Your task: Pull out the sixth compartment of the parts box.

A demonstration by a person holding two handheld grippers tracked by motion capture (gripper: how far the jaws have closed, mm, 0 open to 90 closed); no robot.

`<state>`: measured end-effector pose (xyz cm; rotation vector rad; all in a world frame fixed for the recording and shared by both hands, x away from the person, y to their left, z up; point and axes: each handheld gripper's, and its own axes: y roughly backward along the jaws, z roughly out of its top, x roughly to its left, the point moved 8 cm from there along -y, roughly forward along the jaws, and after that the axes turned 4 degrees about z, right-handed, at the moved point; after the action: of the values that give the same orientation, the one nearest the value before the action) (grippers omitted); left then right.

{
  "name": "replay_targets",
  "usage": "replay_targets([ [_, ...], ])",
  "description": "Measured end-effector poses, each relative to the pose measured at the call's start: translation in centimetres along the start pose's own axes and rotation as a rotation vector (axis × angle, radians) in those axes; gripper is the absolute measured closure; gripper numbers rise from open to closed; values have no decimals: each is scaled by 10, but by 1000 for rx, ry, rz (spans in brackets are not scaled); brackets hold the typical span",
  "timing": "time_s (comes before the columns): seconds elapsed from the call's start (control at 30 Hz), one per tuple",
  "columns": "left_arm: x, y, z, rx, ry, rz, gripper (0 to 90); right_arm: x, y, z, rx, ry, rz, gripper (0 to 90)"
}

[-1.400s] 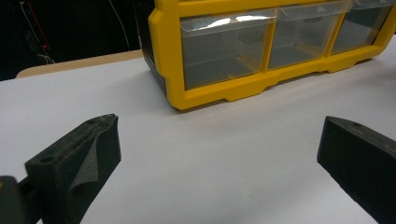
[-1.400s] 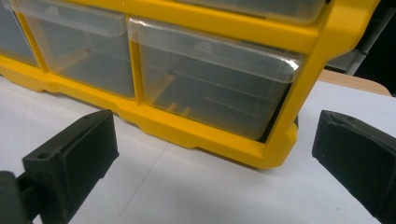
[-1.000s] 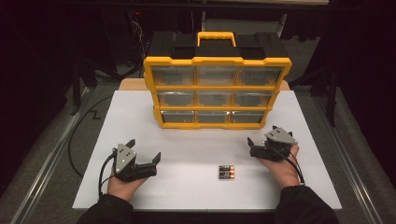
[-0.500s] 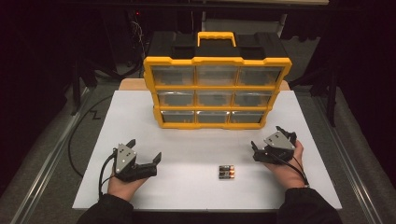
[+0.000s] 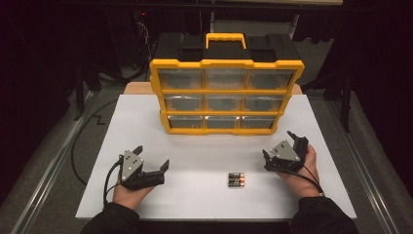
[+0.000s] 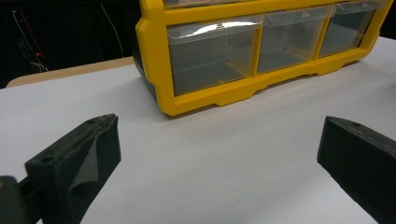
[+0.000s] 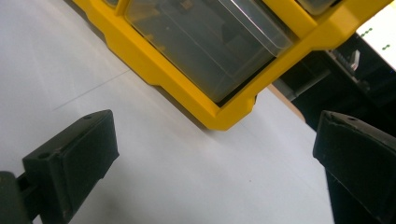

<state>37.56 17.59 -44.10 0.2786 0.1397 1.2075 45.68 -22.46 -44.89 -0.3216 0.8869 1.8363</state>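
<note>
Your left gripper [image 5: 152,158] and right gripper [image 5: 278,144] both rest on the white table [image 5: 204,151], jaws spread wide, empty. Batteries [image 5: 236,180] lie between them, nearer your right. Yellow drawer organizer [image 5: 226,96] stands at 12 o'clock.

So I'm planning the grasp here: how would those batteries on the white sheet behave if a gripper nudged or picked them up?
The batteries look like small round cylinders lying side by side on the smooth white sheet, so a sideways nudge would probably roll them apart. Their casings look glossy, so they might slip between jaws. They seem stiff and would likely hold shape when squeezed.
</note>
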Motion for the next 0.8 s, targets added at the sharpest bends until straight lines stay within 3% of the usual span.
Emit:
replay_targets([
  [0.67,-2,0,0,-5,-2,-9,3,6,3,6,30,265,-100,16],
  [0.8,-2,0,1,-5,-2,-10,3,8,4,7,38,285,-106,17],
])
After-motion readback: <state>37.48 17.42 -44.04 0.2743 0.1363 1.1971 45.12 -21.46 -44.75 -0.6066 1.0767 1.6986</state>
